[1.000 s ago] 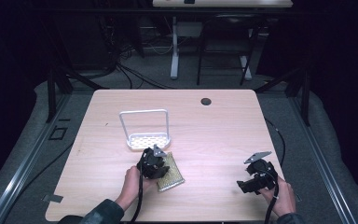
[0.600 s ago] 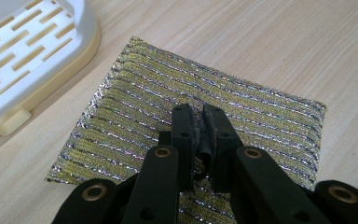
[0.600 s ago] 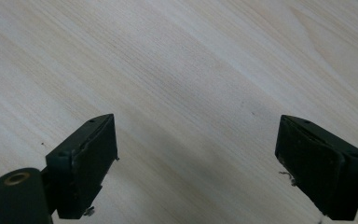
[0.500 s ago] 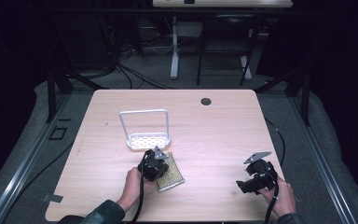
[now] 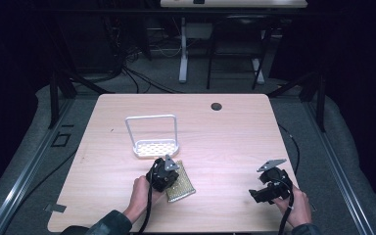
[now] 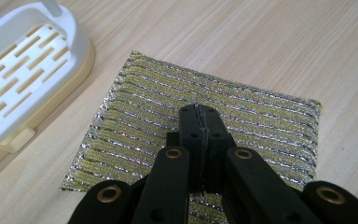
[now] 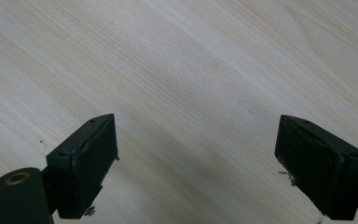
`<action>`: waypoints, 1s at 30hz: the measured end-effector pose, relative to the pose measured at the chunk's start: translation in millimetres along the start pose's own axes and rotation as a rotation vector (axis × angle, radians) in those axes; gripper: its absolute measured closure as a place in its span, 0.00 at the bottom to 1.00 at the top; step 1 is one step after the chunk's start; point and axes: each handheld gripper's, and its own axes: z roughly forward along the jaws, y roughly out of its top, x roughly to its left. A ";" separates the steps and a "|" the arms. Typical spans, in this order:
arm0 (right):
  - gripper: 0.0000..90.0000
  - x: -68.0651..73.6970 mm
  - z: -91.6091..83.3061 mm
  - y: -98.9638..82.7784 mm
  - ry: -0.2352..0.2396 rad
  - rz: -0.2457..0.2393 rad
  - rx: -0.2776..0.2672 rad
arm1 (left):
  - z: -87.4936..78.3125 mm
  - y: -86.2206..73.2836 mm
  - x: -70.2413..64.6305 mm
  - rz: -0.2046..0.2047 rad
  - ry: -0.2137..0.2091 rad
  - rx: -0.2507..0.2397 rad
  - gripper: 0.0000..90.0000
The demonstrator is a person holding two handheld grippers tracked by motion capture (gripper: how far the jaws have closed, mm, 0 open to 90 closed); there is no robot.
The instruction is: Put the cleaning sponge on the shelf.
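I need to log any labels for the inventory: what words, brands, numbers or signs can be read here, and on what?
None: no legible text on the scouring pad, the white rack, the table, the left gripper or the right gripper.

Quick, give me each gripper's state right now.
Left gripper: jaws closed over the scouring pad; a pinch of it cannot be told.
Right gripper: jaws open, holding nothing.
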 end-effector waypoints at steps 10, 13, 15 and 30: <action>0.14 0.5 -0.5 0.1 -0.001 0.001 -0.011 | -12.3 4.1 3.8 -0.015 -0.017 -0.035 1.00; 0.14 0.6 -0.4 0.1 -0.001 0.001 -0.012 | -14.9 4.7 3.8 -0.013 -0.018 -0.043 1.00; 0.14 0.4 -0.5 0.0 -0.001 0.000 -0.009 | -17.2 5.1 4.2 -0.013 -0.020 -0.050 0.99; 0.15 -0.2 -0.1 -0.4 -0.002 0.000 -0.002 | -35.2 5.9 19.2 -0.048 0.011 -0.111 0.99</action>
